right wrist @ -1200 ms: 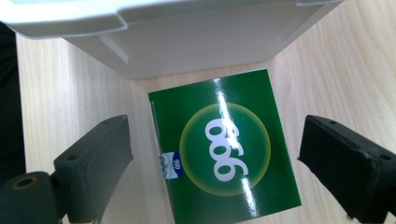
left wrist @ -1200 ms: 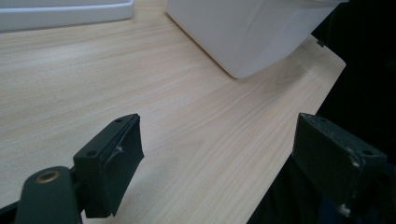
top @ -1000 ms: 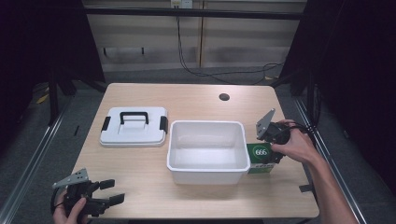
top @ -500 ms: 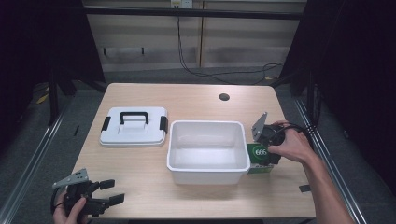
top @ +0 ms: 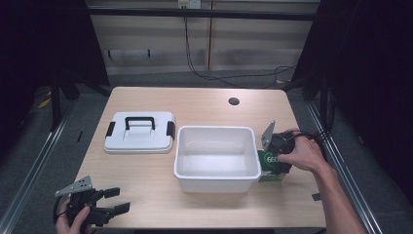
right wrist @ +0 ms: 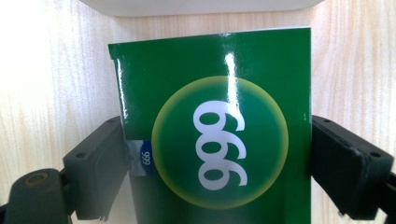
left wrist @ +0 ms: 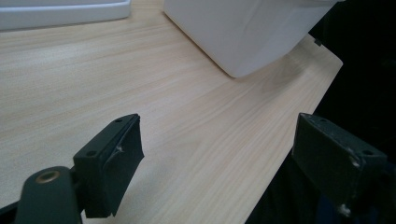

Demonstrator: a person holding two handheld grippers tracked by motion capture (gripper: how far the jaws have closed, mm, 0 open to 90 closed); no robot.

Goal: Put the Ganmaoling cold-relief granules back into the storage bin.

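Note:
A green box (top: 268, 165) printed with a white "999" in a yellow circle (right wrist: 210, 140) lies flat on the wooden table, against the right wall of the white bin (top: 214, 129). My right gripper (top: 273, 165) comes down on it from above, and in the right gripper view its two jaws (right wrist: 217, 161) press the box's left and right edges. At the table's front left corner my left gripper (top: 116, 201) is held low and open, with only bare wood between its jaws (left wrist: 217, 154).
A white lid with a black handle (top: 139, 139) lies left of the bin. A corner of the bin (left wrist: 252, 32) stands ahead of the left gripper. A cable hole (top: 234, 101) sits at the back right. The table's front edge runs just under the left gripper.
My right gripper has come down and forward onto the green box and its jaws now meet the box's sides. The left gripper has stayed in place.

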